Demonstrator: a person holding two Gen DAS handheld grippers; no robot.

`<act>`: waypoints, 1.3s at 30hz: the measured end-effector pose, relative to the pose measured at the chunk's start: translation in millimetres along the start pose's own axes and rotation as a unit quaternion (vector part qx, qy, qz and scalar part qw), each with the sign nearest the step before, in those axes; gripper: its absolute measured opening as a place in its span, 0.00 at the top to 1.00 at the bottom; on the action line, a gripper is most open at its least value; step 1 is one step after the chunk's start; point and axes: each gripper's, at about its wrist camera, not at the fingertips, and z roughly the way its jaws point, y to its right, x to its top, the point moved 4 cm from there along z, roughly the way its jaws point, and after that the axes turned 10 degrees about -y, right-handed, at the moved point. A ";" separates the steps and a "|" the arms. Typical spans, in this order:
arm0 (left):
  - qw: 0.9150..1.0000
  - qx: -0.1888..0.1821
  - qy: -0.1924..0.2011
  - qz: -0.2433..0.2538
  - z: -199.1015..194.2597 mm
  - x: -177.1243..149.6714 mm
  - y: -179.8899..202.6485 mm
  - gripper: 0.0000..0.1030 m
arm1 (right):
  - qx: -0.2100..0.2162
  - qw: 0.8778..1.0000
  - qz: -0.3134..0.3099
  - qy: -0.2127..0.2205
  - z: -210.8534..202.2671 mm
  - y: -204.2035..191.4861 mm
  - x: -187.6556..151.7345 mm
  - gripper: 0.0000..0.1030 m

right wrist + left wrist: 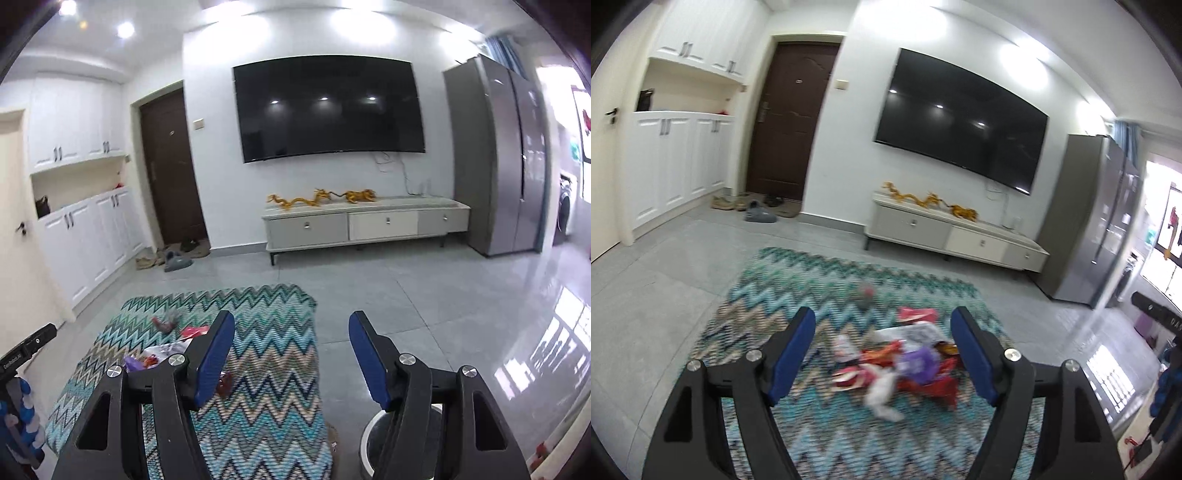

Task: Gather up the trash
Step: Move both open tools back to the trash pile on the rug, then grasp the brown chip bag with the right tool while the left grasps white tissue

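Observation:
A pile of trash (pixel 905 369), with red, white and purple wrappers and printed paper, lies on a zigzag-patterned rug (pixel 812 280). A red wrapper (pixel 918 314) and a small crumpled piece (pixel 865 293) lie apart, farther back. My left gripper (pixel 882 325) is open and empty, above and in front of the pile. In the right wrist view the pile (pixel 159 356) lies left of my left finger, with a small red piece (pixel 224 384) beside it. My right gripper (pixel 291 328) is open and empty over the rug's right edge (pixel 314 369).
A round white-rimmed bin (pixel 380 439) stands on the grey tile floor beside the rug, under my right gripper. A TV console (pixel 365 223), wall TV (pixel 328 107), grey fridge (pixel 498 158), brown door (pixel 170 166), shoes (pixel 173 258) and white cabinets (pixel 92 240) lie beyond.

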 end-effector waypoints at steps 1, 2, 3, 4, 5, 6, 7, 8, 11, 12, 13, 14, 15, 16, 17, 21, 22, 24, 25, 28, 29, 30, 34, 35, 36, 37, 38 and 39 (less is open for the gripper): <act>1.000 0.004 0.000 -0.005 -0.4 -2.7 -9.2 0.28 | 0.000 1.000 -0.007 -0.002 1.8 -6.2 1.1 0.39; 1.000 0.007 -0.001 -0.014 -0.3 -6.3 -21.4 0.28 | 0.001 1.000 -0.015 -0.005 4.8 -14.7 3.5 0.39; 1.000 0.008 -0.003 -0.019 -2.7 -11.5 -28.9 0.28 | 0.001 1.000 -0.022 -0.008 6.8 -21.6 4.5 0.39; 1.000 0.008 -0.006 -0.028 -1.3 -15.2 -39.7 0.28 | 0.001 1.000 -0.029 -0.010 8.5 -27.6 5.8 0.39; 0.999 0.008 -0.010 -0.034 0.6 -19.7 -45.5 0.28 | 0.001 0.999 -0.037 -0.013 12.3 -35.8 8.0 0.39; 0.999 0.007 -0.014 -0.038 3.0 -22.7 -50.3 0.28 | 0.002 0.999 -0.042 -0.015 13.5 -41.1 7.0 0.39; 0.999 0.005 -0.020 -0.042 5.6 -26.5 -54.7 0.28 | 0.003 0.999 -0.049 -0.019 17.1 -49.8 7.0 0.39; 0.999 0.002 -0.027 -0.045 8.9 -30.3 -59.5 0.28 | 0.004 0.998 -0.055 -0.021 18.8 -56.9 5.3 0.39; 0.998 -0.013 -0.046 -0.047 19.6 -40.2 -62.3 0.28 | 0.009 0.997 -0.074 -0.036 35.0 -76.5 3.2 0.39; 0.998 -0.017 -0.051 -0.045 23.5 -42.8 -61.3 0.28 | 0.011 0.996 -0.077 -0.040 38.7 -79.7 0.8 0.39; 0.997 -0.020 -0.057 -0.042 27.6 -45.8 -59.2 0.28 | 0.015 0.995 -0.082 -0.047 46.2 -85.7 -0.5 0.39; 0.997 -0.025 -0.063 -0.039 32.6 -49.5 -56.7 0.28 | 0.018 0.995 -0.086 -0.052 50.9 -89.9 -3.4 0.39; 0.996 -0.030 -0.070 -0.035 37.0 -52.1 -53.9 0.28 | 0.021 0.994 -0.092 -0.061 59.1 -95.6 -7.1 0.39; 0.996 -0.035 -0.078 -0.032 42.7 -55.2 -50.7 0.28 | 0.024 0.993 -0.096 -0.067 65.5 -98.8 -9.5 0.39; 0.995 -0.041 -0.091 -0.025 51.3 -59.5 -45.6 0.28 | 0.028 0.992 -0.099 -0.074 71.3 -101.9 -12.7 0.39; 0.989 -0.062 -0.134 -0.002 79.9 -72.6 -27.9 0.28 | 0.047 0.986 -0.111 -0.112 108.7 -112.3 -29.2 0.39; 0.987 -0.065 -0.146 0.002 88.9 -75.9 -24.1 0.28 | 0.050 0.985 -0.113 -0.121 117.3 -113.2 -33.5 0.39; 0.983 -0.068 -0.171 0.007 107.3 -82.9 -17.1 0.29 | 0.059 0.980 -0.123 -0.144 141.4 -115.1 -45.6 0.39; 0.980 -0.074 -0.182 0.011 115.1 -85.7 -13.8 0.31 | 0.061 0.978 -0.127 -0.154 150.7 -115.4 -50.9 0.39; 0.974 -0.078 -0.210 0.021 137.2 -92.2 -4.2 0.39 | 0.090 0.969 -0.131 -0.188 181.4 -117.3 -64.7 0.39; 0.972 -0.079 -0.220 0.023 145.3 -93.7 -0.8 0.40 | 0.098 0.966 -0.133 -0.197 191.1 -119.2 -68.4 0.39; 0.971 -0.078 -0.224 0.024 149.4 -93.4 0.5 0.43 | 0.103 0.964 -0.138 -0.204 198.0 -120.2 -70.3 0.39; 0.968 -0.071 -0.239 0.029 166.2 -93.1 4.8 0.48 | 0.119 0.954 -0.164 -0.219 219.8 -131.6 -78.3 0.39; 0.968 -0.066 -0.242 0.031 170.4 -92.9 5.9 0.49 | 0.121 0.952 -0.170 -0.222 225.4 -134.0 -79.7 0.39; 0.967 -0.061 -0.245 0.033 173.7 -92.3 6.1 0.52 | 0.121 0.951 -0.174 -0.224 229.3 -135.2 -79.6 0.39; 0.966 -0.058 -0.248 0.035 177.2 -91.6 6.5 0.54 | 0.118 0.950 -0.180 -0.225 234.6 -136.4 -81.0 0.40; 0.965 -0.056 -0.252 0.038 180.2 -91.7 7.3 0.55 | 0.117 0.949 -0.184 -0.228 240.1 -137.2 -82.5 0.44; 0.965 -0.054 -0.254 0.041 183.2 -91.7 7.9 0.58 | 0.116 0.948 -0.186 -0.231 243.7 -136.5 -82.1 0.48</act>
